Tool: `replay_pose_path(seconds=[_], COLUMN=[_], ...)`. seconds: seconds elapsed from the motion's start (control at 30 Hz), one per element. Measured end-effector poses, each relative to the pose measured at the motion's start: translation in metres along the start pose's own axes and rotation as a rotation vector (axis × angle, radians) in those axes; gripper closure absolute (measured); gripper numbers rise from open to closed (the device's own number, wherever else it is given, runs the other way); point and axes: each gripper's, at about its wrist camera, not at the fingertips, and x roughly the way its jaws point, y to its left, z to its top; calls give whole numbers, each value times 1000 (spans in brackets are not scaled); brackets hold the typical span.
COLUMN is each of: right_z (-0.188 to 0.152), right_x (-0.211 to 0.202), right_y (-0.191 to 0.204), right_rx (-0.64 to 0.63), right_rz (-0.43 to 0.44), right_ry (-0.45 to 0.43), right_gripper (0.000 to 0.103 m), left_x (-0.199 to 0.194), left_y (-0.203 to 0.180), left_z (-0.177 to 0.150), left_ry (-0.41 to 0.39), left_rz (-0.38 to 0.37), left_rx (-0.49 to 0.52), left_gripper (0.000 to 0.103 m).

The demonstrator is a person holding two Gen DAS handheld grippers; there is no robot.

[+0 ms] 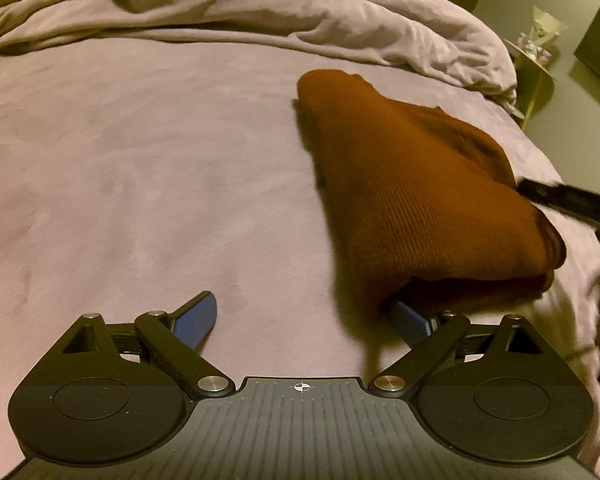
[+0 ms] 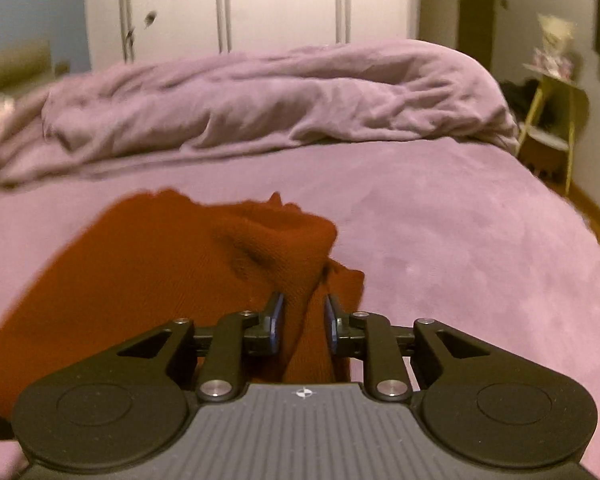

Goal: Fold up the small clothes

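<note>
**Mia:** How many pieces of clothing are there?

**Ben:** Just one. It is a rust-brown knitted garment (image 1: 416,196), and it lies on the bed, toward the right side in the left wrist view. It looks partly folded, with layers stacked at the near edge.

**Mia:** And how many grippers?

**Ben:** Two. The left gripper (image 1: 306,316) has black arms and two blue finger pads. Its fingers are spread wide apart with nothing pinched between them. One blue pad (image 1: 196,318) sits over the bare cover. The other blue pad (image 1: 410,318) is tucked just under the near edge of the brown garment.

**Mia:** What about the other one?

**Ben:** The right gripper (image 2: 302,320) has its two fingers squeezed onto a bunched fold of the same brown garment (image 2: 148,280). The cloth is lifted into a little peak above the fingers. The rest of it spreads out to the left on the bed.

**Mia:** What is the garment lying on?

**Ben:** A soft, fuzzy purple bed cover (image 2: 440,240). It is smooth and flat there.

**Mia:** What else is in the room?

**Ben:** One crumpled purple duvet (image 2: 280,96) is heaped across the far side of the bed. Behind it stands a white wardrobe (image 2: 280,4) with tall doors. Off to the right is one small yellow-legged side table (image 2: 552,120) with something pale and blurry on top.
</note>
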Motion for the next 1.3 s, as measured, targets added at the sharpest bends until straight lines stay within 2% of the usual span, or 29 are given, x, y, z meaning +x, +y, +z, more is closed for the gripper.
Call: replay_pose_path(seconds=[0.03, 0.1, 0.17, 0.43, 0.57, 0.73, 0.77, 0.8, 0.9, 1.0, 1.03, 1.13, 1.23, 1.3], right_z=[-4, -19, -34, -54, -58, -63, -61, -59, -50, -49, -50, -59, -61, -57], right_x=[-11, -35, -53, -61, -52, -24, -21, -19, -25, -38, -38, -28, -30, -35], right_y=[-3, -9, -15, -29, -31, -43, -42, -40, -34, -33, -35, -30, -23, -22], right_rx=[48, 130, 195, 482, 584, 770, 770, 757, 652, 569, 559, 428, 324, 308], right_rz=[9, 34, 57, 206, 261, 336, 327, 317, 284, 244, 232, 114, 83, 73], right_ry=[-8, -21, -21, 71, 80, 93, 93, 89, 36, -48, -52, -10, -14, -3], right_gripper=[76, 62, 56, 59, 59, 59, 62, 77, 86, 88, 88, 88, 87, 79], left_x=[-2, -7, -15, -36, -32, -21, -19, -17, -14, -11, -10, -5, -3, -6], left_y=[0, 0, 1, 0, -6, -18, -21, -23, -26, -28, -28, -28, -27, -25], left_z=[-1, -2, -4, 7, 7, 4, 5, 5, 5, 5, 5, 4, 2, 2], left_ry=[-4, -16, -31, -86, -71, -37, -32, -28, -18, -11, -11, 4, 18, 17], left_rz=[1, 5, -5, 12, 6, 26, 34, 43, 56, 71, 77, 99, 117, 126], left_rx=[-2, -9, -20, -44, -50, -28, -22, -16, -3, 12, 15, 14, 13, 12], left_gripper=[6, 6, 6, 6, 6, 6, 6, 6, 6, 6, 6, 6, 6, 6])
